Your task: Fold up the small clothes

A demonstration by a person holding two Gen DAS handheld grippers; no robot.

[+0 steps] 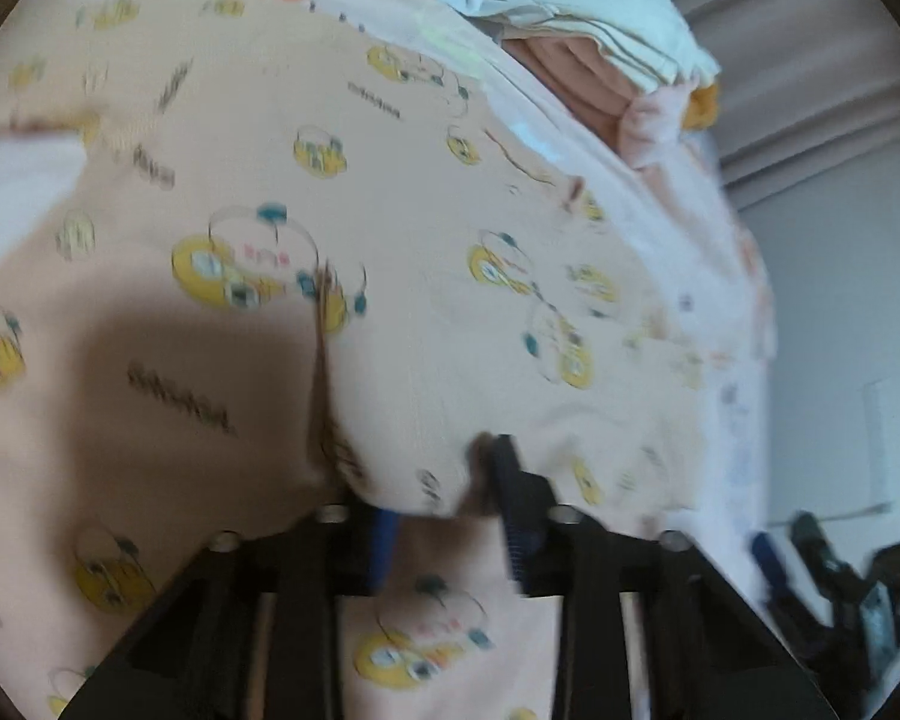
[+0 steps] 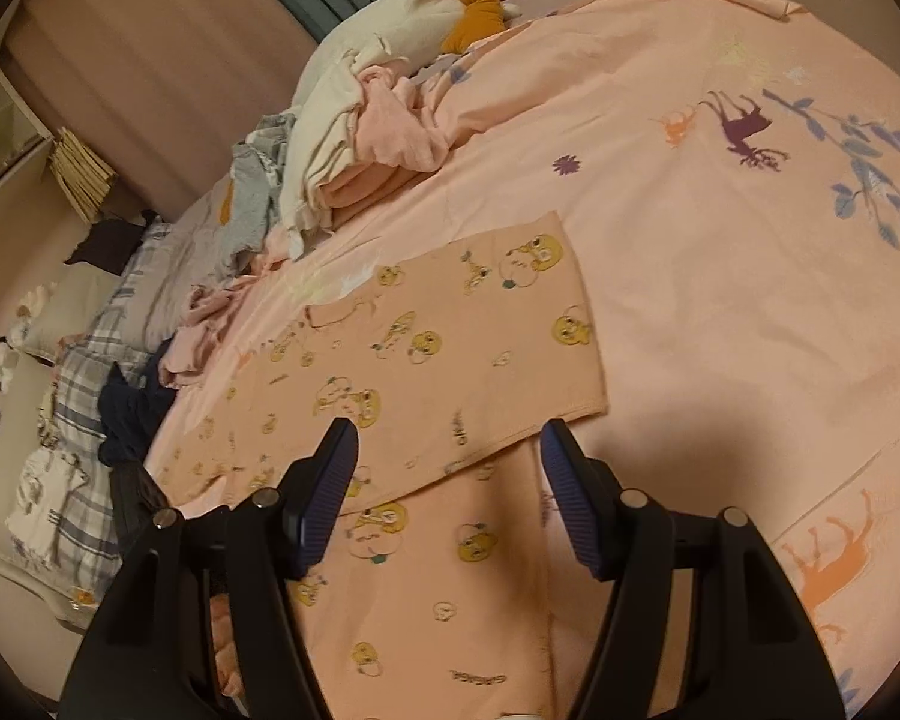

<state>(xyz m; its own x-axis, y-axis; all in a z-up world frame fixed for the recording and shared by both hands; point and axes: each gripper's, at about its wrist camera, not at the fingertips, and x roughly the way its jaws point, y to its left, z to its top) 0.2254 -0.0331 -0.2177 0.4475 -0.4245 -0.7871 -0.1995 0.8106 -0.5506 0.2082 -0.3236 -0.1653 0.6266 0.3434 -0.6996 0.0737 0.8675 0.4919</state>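
Pants [image 2: 438, 354] long axis runs near-right to far-left.

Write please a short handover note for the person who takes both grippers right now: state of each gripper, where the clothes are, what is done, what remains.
Left gripper: a fold of the peach cartoon-print garment lies between its fingers; the blurred view does not show whether they are clamped.
Right gripper: open, empty, hovering over the same garment.
Garment lies on the pink bedsheet, one flap already folded across.
Left: finish folding it, then the unfolded pile at the bed's far edge.
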